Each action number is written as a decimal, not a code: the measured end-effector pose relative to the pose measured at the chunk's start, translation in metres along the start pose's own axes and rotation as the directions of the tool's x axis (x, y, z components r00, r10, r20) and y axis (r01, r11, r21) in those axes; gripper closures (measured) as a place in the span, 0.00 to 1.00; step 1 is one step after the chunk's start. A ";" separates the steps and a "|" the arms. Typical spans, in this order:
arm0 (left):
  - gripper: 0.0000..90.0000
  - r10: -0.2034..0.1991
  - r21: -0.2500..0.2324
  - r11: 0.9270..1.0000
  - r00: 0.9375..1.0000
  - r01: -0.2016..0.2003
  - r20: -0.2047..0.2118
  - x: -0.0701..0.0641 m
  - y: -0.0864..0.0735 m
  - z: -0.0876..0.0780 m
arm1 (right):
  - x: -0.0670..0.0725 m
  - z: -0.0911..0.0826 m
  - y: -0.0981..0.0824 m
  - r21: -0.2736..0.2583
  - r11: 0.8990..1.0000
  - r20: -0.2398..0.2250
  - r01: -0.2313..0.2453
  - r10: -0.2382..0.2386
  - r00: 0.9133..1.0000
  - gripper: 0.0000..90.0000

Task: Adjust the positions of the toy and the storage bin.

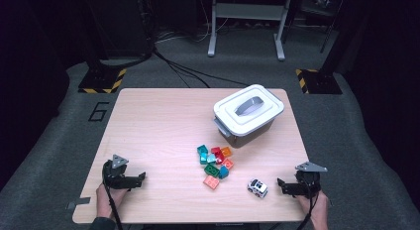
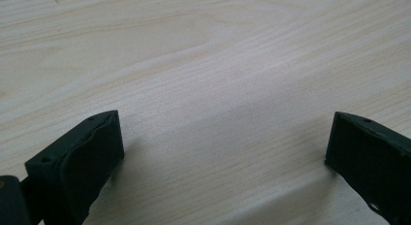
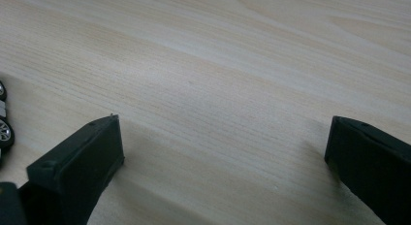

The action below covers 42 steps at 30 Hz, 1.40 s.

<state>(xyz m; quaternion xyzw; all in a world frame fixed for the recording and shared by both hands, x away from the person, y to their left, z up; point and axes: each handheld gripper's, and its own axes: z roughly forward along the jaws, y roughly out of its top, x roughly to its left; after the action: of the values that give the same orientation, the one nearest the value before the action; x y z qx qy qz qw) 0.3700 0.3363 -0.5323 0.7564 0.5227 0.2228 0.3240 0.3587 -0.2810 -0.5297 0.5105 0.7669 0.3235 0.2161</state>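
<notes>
A pile of several coloured toy bricks (image 1: 216,162) lies in the middle of the wooden table (image 1: 158,131). A small white toy car (image 1: 257,187) stands to the pile's right, near the front edge; its wheels (image 3: 5,133) peek in at the left of the right gripper view. A white lidded box (image 1: 247,113) with a grey handle sits at the back right. My left gripper (image 1: 142,178) rests at the front left, open and empty (image 2: 225,142). At the front right, just right of the car, my right gripper (image 1: 280,184) is open over bare wood (image 3: 223,142).
The table's front edge runs just below both hands. Beyond the table lie grey floor, black cables (image 1: 188,69), a metal frame stand (image 1: 246,22) and two posts with yellow-black striped bases (image 1: 101,81). A "6" (image 1: 98,111) is marked on the floor at left.
</notes>
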 end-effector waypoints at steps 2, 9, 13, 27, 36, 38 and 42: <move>0.00 0.000 0.001 1.000 1.000 0.000 0.000 0.000 0.000 0.000 | 0.000 0.000 0.000 0.000 1.000 0.000 0.000 0.000 1.000 0.00; 0.00 0.001 -0.003 1.000 1.000 -0.001 -0.001 0.000 0.000 0.000 | 0.000 0.000 0.000 0.000 1.000 0.000 0.000 0.000 1.000 0.00; 0.00 0.002 -0.001 1.000 1.000 -0.002 0.002 0.000 0.000 0.000 | 0.001 0.000 0.000 0.002 1.000 0.001 -0.009 0.009 1.000 0.00; 0.00 0.013 0.000 1.000 1.000 -0.013 0.006 -0.001 0.000 0.000 | 0.001 0.001 0.001 0.003 1.000 0.011 -0.014 0.014 1.000 0.00; 0.00 0.018 -0.002 1.000 0.999 -0.018 0.026 0.000 0.001 -0.001 | 0.002 0.001 0.001 0.000 1.000 0.010 -0.020 0.020 1.000 0.00; 0.00 0.018 -0.019 1.000 1.000 -0.017 0.024 0.000 0.001 -0.001 | 0.001 0.001 0.001 0.001 1.000 0.011 -0.013 0.013 1.000 0.00; 0.00 0.019 -0.019 1.000 0.999 -0.019 0.026 -0.001 0.001 -0.002 | 0.001 0.001 0.001 0.001 1.000 0.011 -0.013 0.013 1.000 0.00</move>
<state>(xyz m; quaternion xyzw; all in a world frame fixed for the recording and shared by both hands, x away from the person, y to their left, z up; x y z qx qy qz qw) 0.3690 0.3355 -0.5301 0.7611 0.5090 0.2210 0.3359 0.3595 -0.2794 -0.5296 0.5173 0.7625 0.3219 0.2180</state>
